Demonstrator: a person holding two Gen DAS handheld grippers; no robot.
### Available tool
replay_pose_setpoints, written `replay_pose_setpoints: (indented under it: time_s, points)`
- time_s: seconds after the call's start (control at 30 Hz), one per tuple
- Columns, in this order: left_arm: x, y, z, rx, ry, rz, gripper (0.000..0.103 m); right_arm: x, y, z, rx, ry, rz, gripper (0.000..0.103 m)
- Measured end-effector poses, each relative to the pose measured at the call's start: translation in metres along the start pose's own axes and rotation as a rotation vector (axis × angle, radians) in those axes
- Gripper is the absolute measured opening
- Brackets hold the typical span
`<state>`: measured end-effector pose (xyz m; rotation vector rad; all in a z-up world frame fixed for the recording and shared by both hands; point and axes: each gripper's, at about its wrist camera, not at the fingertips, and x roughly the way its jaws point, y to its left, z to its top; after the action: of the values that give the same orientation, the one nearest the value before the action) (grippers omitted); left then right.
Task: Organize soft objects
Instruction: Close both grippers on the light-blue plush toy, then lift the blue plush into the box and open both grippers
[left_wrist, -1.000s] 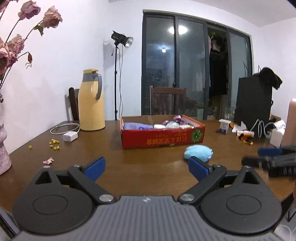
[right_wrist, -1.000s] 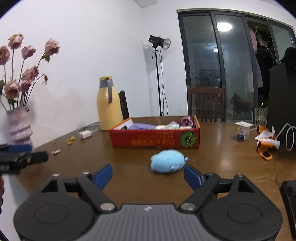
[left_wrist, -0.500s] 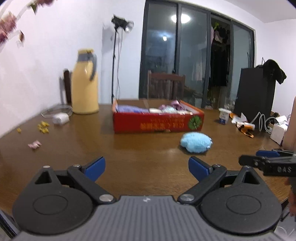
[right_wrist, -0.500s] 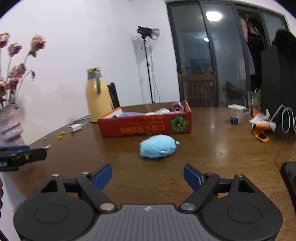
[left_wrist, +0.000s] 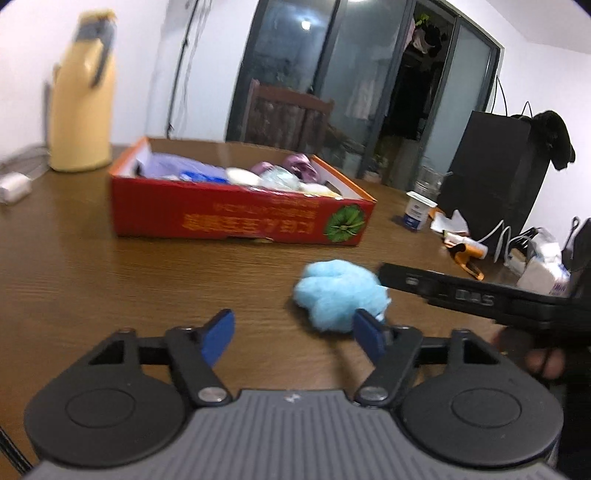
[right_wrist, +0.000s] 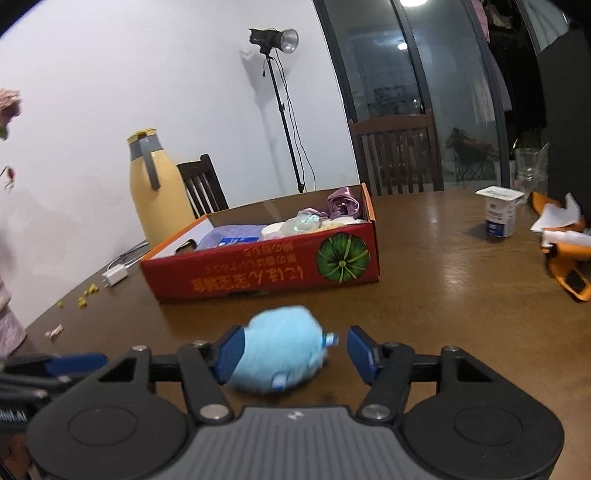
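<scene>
A fluffy light-blue soft toy (right_wrist: 280, 350) lies on the brown table between the open jaws of my right gripper (right_wrist: 295, 350), nearer its left finger. In the left wrist view the toy (left_wrist: 338, 291) lies just ahead of my left gripper (left_wrist: 291, 334), by its right fingertip. My left gripper is open and empty. My right gripper's fingers (left_wrist: 443, 290) reach in from the right beside the toy. A red cardboard box (left_wrist: 236, 216) (right_wrist: 266, 269) behind the toy holds several soft items.
A yellow thermos jug (right_wrist: 155, 188) and a white charger (right_wrist: 115, 275) stand left of the box. A yoghurt cup (right_wrist: 500, 212), orange clutter (right_wrist: 565, 254) and a black bag (left_wrist: 491, 177) are on the right. Chairs stand behind the table.
Both grippers have moved forward and down toward the blue toy. The right gripper's open jaws now straddle it; the left gripper has come close beside it.
</scene>
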<state>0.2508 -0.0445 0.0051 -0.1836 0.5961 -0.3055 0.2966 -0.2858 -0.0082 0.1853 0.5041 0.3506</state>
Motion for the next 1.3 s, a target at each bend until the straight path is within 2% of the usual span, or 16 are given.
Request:
replay_pose_setpoints:
  time_s: [0.07,0.2,0.3,0.4,0.57,0.8,0.93,1.0,1.13,1.23,1.3]
  points:
    - [0.017,0.001,0.006,-0.031,0.030,-0.050,0.061,0.018,-0.006,0.004,0.024,0.025,0.019,0.048]
    - [0.043,-0.002,0.011,-0.047,0.064,-0.102,0.056,0.044,-0.017,0.004,0.074,0.065,0.058,0.043]
    - [0.058,-0.002,0.011,-0.055,0.091,-0.107,0.042,0.049,-0.022,0.001,0.105,0.076,0.091,0.039]
    - [0.062,0.002,0.009,-0.096,0.117,-0.153,0.030,0.046,-0.021,-0.001,0.100,0.074,0.102,0.030]
    - [0.043,0.012,-0.001,-0.133,0.125,-0.155,0.029,0.029,-0.010,-0.009,0.121,0.081,0.110,0.027]
    - [-0.007,0.040,-0.025,-0.224,0.120,-0.126,0.024,-0.020,0.027,-0.041,0.120,0.097,0.161,0.025]
    - [-0.042,0.041,-0.036,-0.248,0.105,-0.162,0.025,-0.041,0.053,-0.055,0.125,0.127,0.244,0.012]
    - [-0.059,0.036,-0.041,-0.219,0.081,-0.147,0.023,-0.052,0.067,-0.060,0.104,0.124,0.267,0.012]
    - [-0.085,0.039,-0.045,-0.207,0.039,-0.125,0.024,-0.075,0.085,-0.062,0.050,0.089,0.258,0.013]
    - [-0.092,0.044,-0.047,-0.194,0.019,-0.076,0.030,-0.084,0.079,-0.061,0.050,0.064,0.196,0.015]
    - [-0.092,0.048,-0.047,-0.209,0.017,-0.080,0.036,-0.085,0.072,-0.060,0.076,0.068,0.173,0.018]
